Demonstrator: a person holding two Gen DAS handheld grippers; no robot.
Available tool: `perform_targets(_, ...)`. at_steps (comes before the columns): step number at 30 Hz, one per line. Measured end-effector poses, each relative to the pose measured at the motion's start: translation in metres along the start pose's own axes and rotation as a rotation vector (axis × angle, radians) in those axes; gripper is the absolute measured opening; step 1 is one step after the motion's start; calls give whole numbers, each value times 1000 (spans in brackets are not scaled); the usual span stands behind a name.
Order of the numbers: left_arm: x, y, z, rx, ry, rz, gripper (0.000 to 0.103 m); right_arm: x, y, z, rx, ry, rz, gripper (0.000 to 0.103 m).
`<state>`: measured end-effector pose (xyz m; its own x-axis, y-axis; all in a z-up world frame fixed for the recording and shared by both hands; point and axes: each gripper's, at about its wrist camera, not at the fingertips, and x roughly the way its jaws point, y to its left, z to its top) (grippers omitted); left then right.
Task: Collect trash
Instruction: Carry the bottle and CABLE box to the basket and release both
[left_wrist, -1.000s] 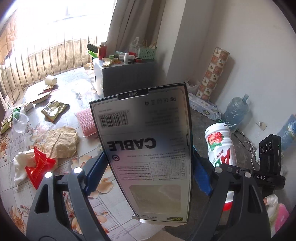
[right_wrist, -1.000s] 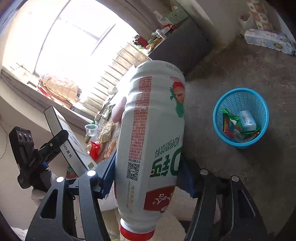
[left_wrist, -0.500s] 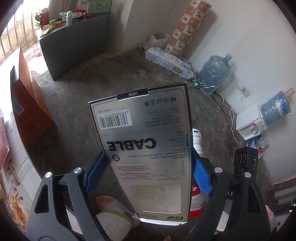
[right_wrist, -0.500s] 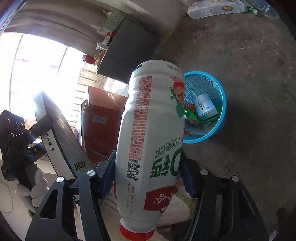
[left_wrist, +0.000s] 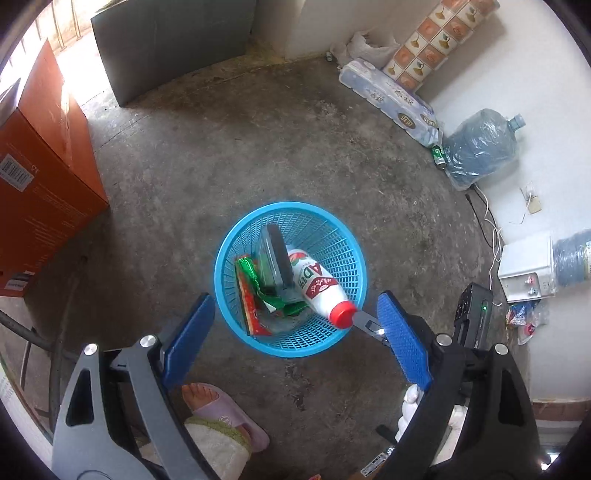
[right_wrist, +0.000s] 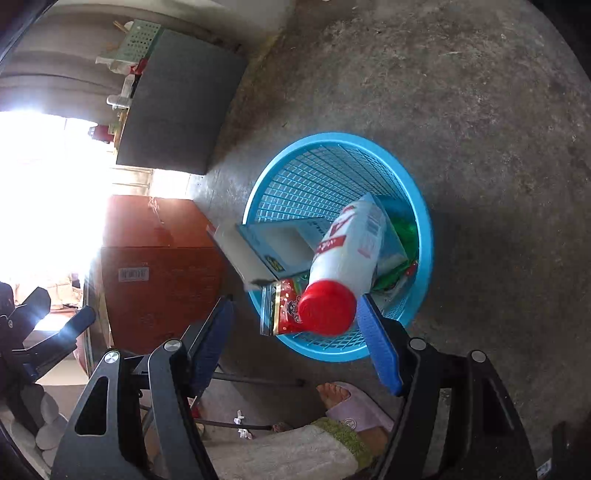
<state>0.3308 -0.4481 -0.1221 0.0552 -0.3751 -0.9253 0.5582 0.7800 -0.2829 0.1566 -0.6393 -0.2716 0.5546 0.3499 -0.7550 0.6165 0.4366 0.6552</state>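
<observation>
In the left wrist view, the left gripper (left_wrist: 295, 336) is seen opening, nothing gripped; the cable box (left_wrist: 275, 258) and bottle (left_wrist: 314, 282) lie in the blue basket (left_wrist: 354, 243). In the right wrist view, the right gripper (right_wrist: 295, 332) is opening, the bottle (right_wrist: 347, 254) released into the basket (right_wrist: 424, 229).

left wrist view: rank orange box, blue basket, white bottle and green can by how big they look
1. orange box, though it sits nearer the lens edge
2. blue basket
3. white bottle, lying in the basket
4. green can, tiny and far off by the wall
</observation>
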Motion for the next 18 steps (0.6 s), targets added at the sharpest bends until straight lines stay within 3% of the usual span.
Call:
perform_targets(8,-60,23,-29,16,-110,-27,85,-42,2,-33,-69,-53,-65,68)
perform_targets(16,-159,41,-92,78,-324,-86,85,-122,40,-86,-249,-196,-115,68)
perform_targets(18,-183,45,-114,97,-382,-94,85,-142,55,-104,-309,-238,-96,73)
